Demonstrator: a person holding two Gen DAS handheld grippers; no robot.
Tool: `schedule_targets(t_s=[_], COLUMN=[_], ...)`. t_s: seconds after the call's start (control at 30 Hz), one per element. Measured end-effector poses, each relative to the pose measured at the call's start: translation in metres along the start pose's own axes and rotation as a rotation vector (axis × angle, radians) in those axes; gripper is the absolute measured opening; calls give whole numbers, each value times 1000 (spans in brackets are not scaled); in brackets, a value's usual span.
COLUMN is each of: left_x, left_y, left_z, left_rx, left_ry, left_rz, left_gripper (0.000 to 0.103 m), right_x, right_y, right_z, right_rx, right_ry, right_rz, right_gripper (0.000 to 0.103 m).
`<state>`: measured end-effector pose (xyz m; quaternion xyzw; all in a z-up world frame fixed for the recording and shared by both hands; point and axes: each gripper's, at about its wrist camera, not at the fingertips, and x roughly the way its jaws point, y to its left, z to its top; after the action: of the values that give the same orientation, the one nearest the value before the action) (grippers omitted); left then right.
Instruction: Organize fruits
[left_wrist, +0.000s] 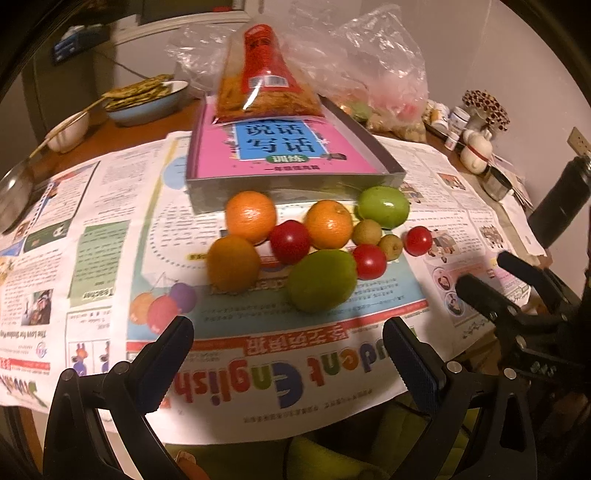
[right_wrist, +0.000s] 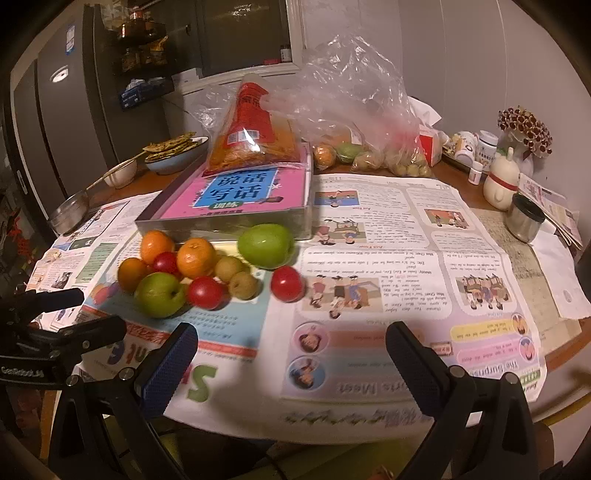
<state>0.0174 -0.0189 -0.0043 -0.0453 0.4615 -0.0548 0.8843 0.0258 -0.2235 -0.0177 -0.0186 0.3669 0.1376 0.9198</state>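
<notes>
- The fruits (left_wrist: 314, 243) lay clustered on the newspaper (left_wrist: 110, 229), just before the grey box (left_wrist: 291, 186), likely awaiting sorting.
- Left gripper (left_wrist: 288, 354) and right gripper (right_wrist: 291, 350) hovered short of them, jaws open, empty.

newspaper (right_wrist: 369, 236): matt paper | bag (right_wrist: 354, 92): clear crinkled plastic | cup (right_wrist: 524, 218): shiny metal

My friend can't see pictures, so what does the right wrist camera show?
A pile of fruit sits on a newspaper-covered table: oranges, green apples, red and small brownish fruits, one red fruit slightly apart. Behind stands a grey box holding a pink book. The right gripper hovers open in front.
</notes>
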Motion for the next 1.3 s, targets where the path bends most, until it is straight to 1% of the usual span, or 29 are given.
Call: schedule_targets(t_s=[0.07,0.13,0.17,0.2,0.23,0.33,0.4,0.47,0.57,0.6,0.67,0.7,0.73,0.77,0.8,0.87,0.93,1.13,1.3], left_x=[4,8,11,14,16,23,26,30,33,34,35,36,36,37,37,39,40,39,22], left_y=[-4,-8,-9,-10,-11,-12,-11,-11,-12,-12,-13,-14,-15,-16,-16,-18,-19,-15,-10], left_z=[3,6,7,9,10,13,14,16,18,20,21,22,22,22,22,23,23,26,35], left_rx=[17,31,35,36,36,40,35,34,39,39,45,49,50,52,54,58,64,50,33], left_ry=[5,18,28,35,42,48,58,66,67,70,71,72,74,76,78,86,86,93,50], left_rz=[1,-10,-22,-27,-26,-19,-19,-21,-18,-23,-34,-34,-35,-37,-40,-49,-49,-59,-74], left_gripper=[100,87,84,78,74,72,68,65,64,61,57,56,55,54,52,49,48,48,46], right_x=[6,13,17,21,25,37,45,51,58,59,63,64,66,67,67,68,68,66,57], right_y=[-5,-9,-11,-13,-14,-16,-19,-18,-15,-13,-10,-9,-8,-7,-6,-5,-4,-10,-14], right_z=[4,7,10,11,13,16,17,19,22,22,24,25,25,25,25,26,26,28,35], right_rx=[-5,-6,-9,-10,-15,-26,-24,-32,-53,-59,-75,-80,-84,-89,-94,-98,-98,-64,-47], right_ry=[9,26,36,45,55,76,87,99,107,108,113,115,119,117,115,114,115,105,82], right_rz=[-3,-3,9,7,2,6,23,39,55,63,81,87,91,97,103,129,147,165,169], right_gripper=[103,103,103,103,103,103,99,89,82,80,66,63,55,50,48,34,28,28,28])
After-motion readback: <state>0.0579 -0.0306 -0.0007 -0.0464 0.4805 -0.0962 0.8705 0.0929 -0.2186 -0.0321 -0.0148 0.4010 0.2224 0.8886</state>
